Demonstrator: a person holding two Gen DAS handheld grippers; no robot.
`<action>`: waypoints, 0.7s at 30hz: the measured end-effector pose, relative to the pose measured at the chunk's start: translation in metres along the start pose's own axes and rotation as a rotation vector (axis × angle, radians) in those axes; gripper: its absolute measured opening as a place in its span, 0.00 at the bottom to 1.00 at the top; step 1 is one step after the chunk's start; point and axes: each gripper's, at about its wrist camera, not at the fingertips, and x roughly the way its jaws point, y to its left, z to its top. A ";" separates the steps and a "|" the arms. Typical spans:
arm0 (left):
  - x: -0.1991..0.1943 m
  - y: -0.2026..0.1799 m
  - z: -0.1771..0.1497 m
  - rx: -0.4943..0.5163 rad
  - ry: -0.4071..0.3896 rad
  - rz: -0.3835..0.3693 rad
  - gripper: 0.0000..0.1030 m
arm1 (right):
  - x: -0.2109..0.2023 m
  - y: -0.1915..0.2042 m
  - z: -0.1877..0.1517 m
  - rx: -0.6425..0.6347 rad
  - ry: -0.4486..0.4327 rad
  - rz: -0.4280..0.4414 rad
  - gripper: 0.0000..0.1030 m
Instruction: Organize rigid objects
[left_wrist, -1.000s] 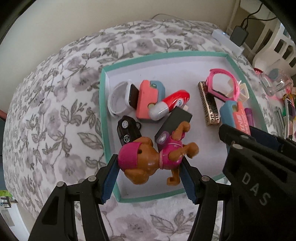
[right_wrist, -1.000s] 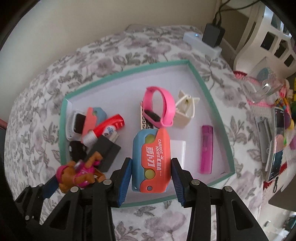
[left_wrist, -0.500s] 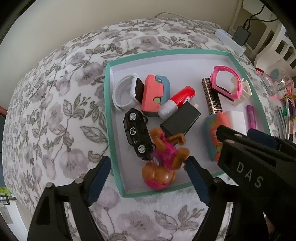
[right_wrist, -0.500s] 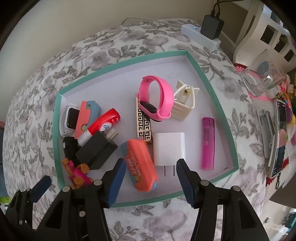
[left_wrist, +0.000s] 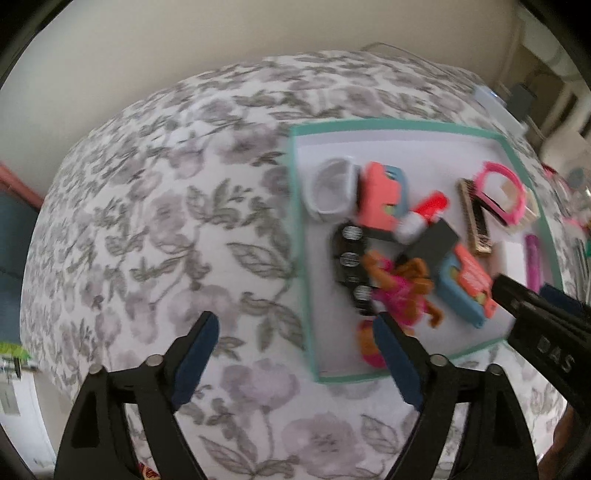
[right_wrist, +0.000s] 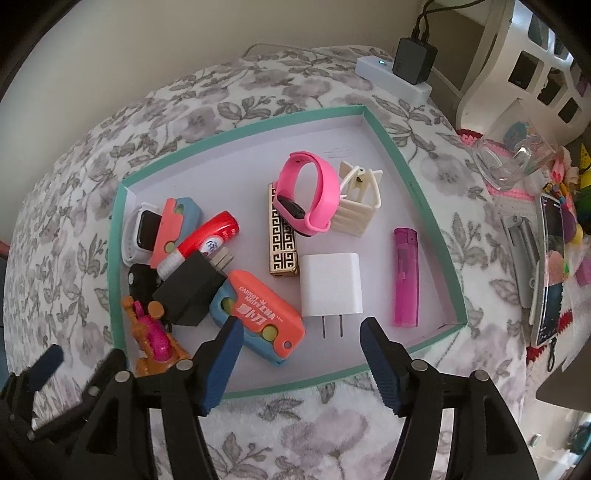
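A teal-rimmed tray (right_wrist: 417, 192) lies on a floral cloth. A brown and pink toy dog (left_wrist: 399, 291) lies on its side in the tray's front left corner, also visible in the right wrist view (right_wrist: 151, 339). An orange and blue carrot knife (right_wrist: 258, 314) rests beside it. My left gripper (left_wrist: 295, 325) hangs over the cloth at the tray's left front corner, jaws opening, nothing between them. My right gripper (right_wrist: 301, 328) hovers over the tray's front edge, jaws opening and empty, with the knife just beyond its left finger.
The tray also holds a white charger (right_wrist: 330, 284), purple lighter (right_wrist: 406, 277), pink watch band (right_wrist: 314, 192), gold lighter (right_wrist: 282, 236), cream clip (right_wrist: 358, 206), black adapter (right_wrist: 188, 288), red tube (right_wrist: 210, 240) and white smartwatch (right_wrist: 140, 232). A power strip (right_wrist: 391, 77), glass (right_wrist: 513, 158) and phone (right_wrist: 550, 269) lie to the right.
The left gripper let go of the toy dog, which dropped into the tray, then slid left off the tray. The right gripper released the carrot knife into the tray. Both jaws widened.
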 end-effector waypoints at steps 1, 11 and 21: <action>0.000 0.005 0.001 -0.016 -0.002 0.002 0.92 | -0.001 0.001 -0.001 -0.001 -0.004 0.005 0.76; 0.001 0.047 -0.001 -0.141 -0.014 0.058 0.92 | -0.009 0.012 -0.011 -0.030 -0.042 0.022 0.98; -0.004 0.066 -0.008 -0.175 -0.034 0.093 0.93 | -0.023 0.016 -0.021 -0.047 -0.089 0.012 1.00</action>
